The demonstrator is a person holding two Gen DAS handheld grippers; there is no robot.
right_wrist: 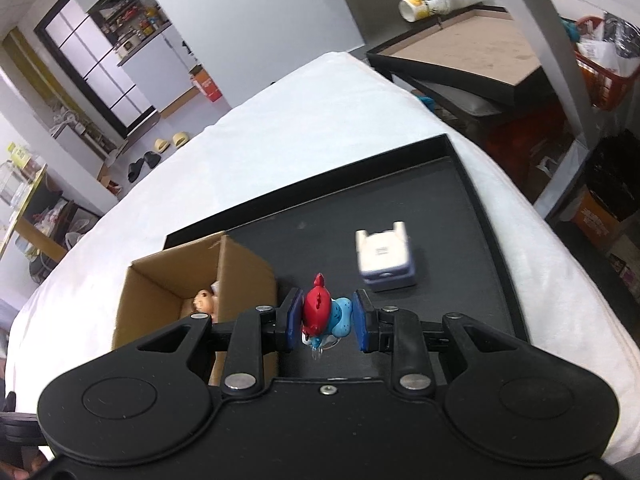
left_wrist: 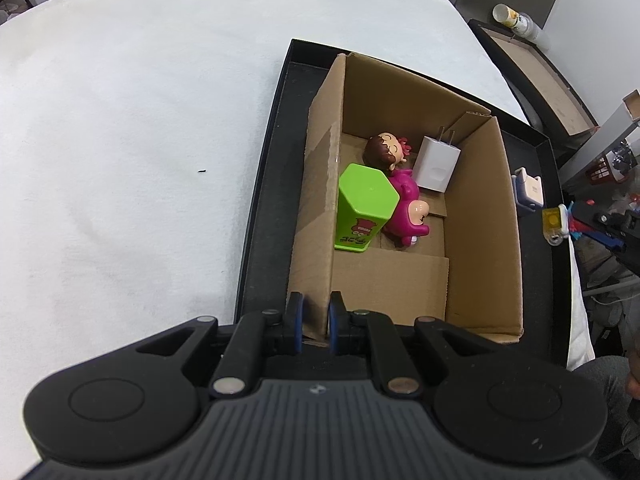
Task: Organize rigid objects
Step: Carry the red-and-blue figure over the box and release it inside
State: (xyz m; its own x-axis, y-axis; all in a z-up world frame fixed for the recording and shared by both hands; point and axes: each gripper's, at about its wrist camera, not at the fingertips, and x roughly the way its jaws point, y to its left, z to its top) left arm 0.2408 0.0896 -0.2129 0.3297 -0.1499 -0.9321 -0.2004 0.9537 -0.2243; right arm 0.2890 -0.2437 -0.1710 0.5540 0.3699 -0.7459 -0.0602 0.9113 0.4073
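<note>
The left gripper point(left_wrist: 316, 320) is pinching the near wall of the cardboard box point(left_wrist: 484, 216), its jaws nearly closed on the edge, probably steadying the box for loading. Inside are lying a green block point(left_wrist: 362, 206), a doll point(left_wrist: 394, 184) and a white charger point(left_wrist: 436, 164). The right gripper point(right_wrist: 326, 316) is clamping a red-and-blue figurine point(right_wrist: 322, 312) above the black tray point(right_wrist: 460, 208), just beside the box, likely carrying it there. A second charger point(right_wrist: 386, 256) is waiting on the tray.

Both the left gripper point(left_wrist: 316, 320) and right gripper point(right_wrist: 326, 320) are black, with blue-padded jaws, silver screws and round side discs.
</note>
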